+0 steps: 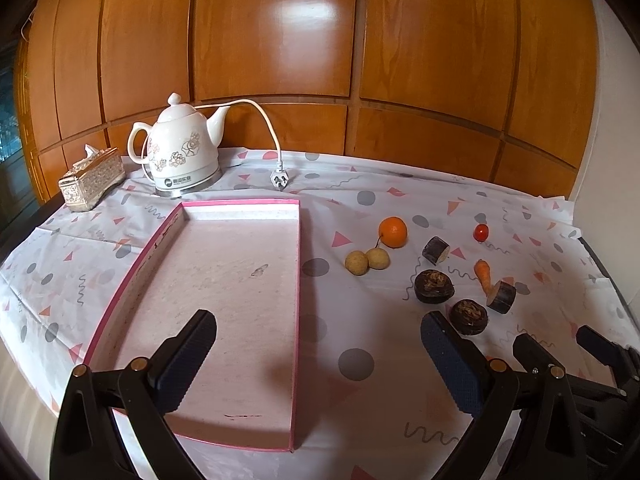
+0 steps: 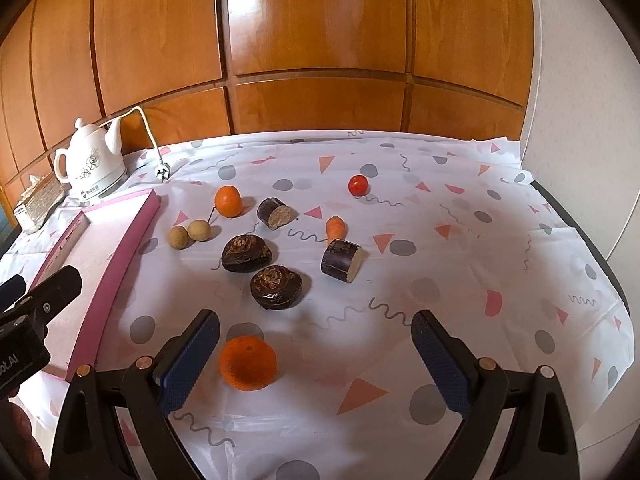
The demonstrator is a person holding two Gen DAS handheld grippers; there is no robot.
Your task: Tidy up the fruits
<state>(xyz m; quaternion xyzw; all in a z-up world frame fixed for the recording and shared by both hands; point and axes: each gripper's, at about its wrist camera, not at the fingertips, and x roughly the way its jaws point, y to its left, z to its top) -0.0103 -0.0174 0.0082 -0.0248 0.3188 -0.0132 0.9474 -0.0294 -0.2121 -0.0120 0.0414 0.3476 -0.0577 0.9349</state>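
Right wrist: right claw [image 2: 316,344] spread wide, empty, above orange [image 2: 248,363].

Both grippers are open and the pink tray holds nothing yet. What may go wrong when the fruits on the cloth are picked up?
1. The round orange fruit lies closest to the open right gripper, beside its left finger, not centred; closing there may push it away.
2. The two tan round fruits touch and share a stem, so one may drag the other.
3. The small red tomato sits far back and may roll on the patterned tablecloth.
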